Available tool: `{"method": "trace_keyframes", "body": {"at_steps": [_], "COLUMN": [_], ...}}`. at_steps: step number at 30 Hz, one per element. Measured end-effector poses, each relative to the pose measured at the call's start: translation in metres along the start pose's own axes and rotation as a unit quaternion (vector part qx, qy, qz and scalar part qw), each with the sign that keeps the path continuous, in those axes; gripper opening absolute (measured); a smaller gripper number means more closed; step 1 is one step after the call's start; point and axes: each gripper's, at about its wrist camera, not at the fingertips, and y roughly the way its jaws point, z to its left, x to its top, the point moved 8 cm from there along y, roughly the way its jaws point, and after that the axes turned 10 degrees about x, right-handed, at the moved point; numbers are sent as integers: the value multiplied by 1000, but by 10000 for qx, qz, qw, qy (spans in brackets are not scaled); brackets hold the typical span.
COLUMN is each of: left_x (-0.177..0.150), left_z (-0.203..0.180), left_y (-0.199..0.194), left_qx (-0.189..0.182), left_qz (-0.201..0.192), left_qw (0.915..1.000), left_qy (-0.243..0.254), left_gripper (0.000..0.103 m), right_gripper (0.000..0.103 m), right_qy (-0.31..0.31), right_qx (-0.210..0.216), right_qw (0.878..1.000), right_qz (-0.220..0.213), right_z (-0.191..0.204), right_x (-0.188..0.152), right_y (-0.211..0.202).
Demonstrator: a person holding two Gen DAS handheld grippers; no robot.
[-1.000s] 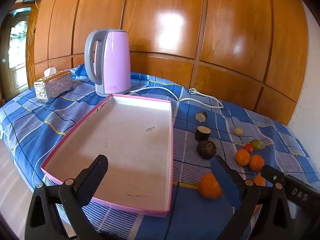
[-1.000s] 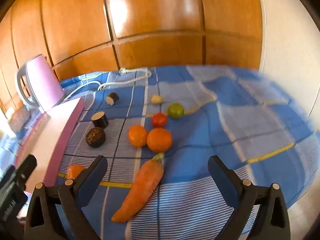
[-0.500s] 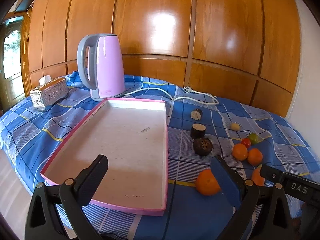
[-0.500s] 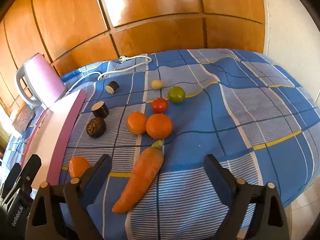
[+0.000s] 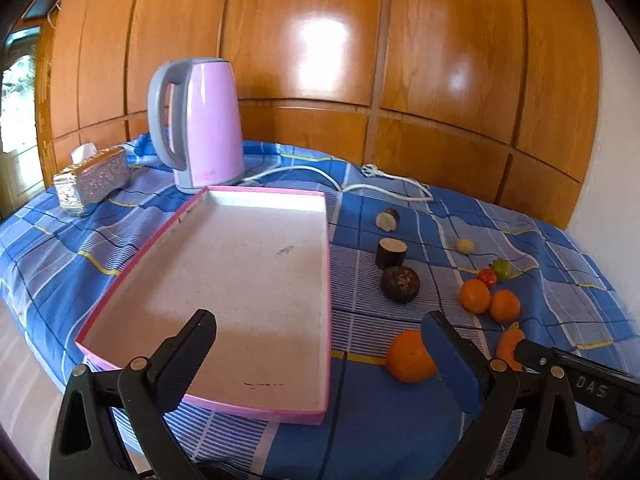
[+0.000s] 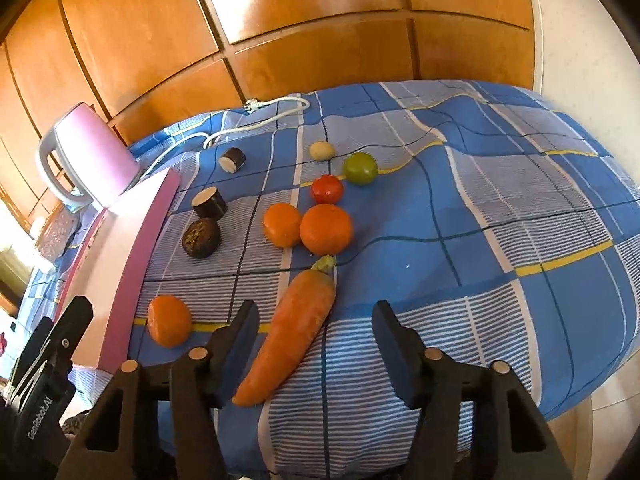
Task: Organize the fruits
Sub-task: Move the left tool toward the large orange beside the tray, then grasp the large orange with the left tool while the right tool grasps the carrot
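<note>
Carrot (image 6: 291,332) between right claw (image 6: 314,328) tips

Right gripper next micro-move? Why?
Probably keep closing the right gripper on the carrot, nudging slightly left to centre it. Its jaws have just been closing; the carrot lies on the cloth between them, near the left finger, with a clear gap to the right one, so it's not yet gripped. The pink tray holds nothing yet.

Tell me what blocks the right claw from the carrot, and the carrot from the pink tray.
Nothing blocks the right claw: its jaws, just narrowing, straddle the carrot without touching it. Toward the tray, one orange lies beside its rim; lifting over it should clear.
</note>
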Motion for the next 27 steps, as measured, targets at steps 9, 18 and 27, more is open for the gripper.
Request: {"method": "trace_keyframes", "body": {"at_steps": [9,18,27], "left_x": [-3,-6,-16], "left_z": [-17,-32,-61], "left_y": [-5,-3,2], "left_qx": [-318,-806,-1242], "left_qz": [-25,133,412], "left_qw": [9991,9956,9875], "left_qy": [291,451,878], "left_gripper": [93,67,55], "right_gripper": [55,47,44], "right_qy": [81,-225,49], "right_qx": [-160,-111,146], "right_qw": [9997,9996,9992], "right_qz": [147,140,373], "right_z": [-6,4,2], "right_x": [1,2,-2], "right_y": [15,24,31]}}
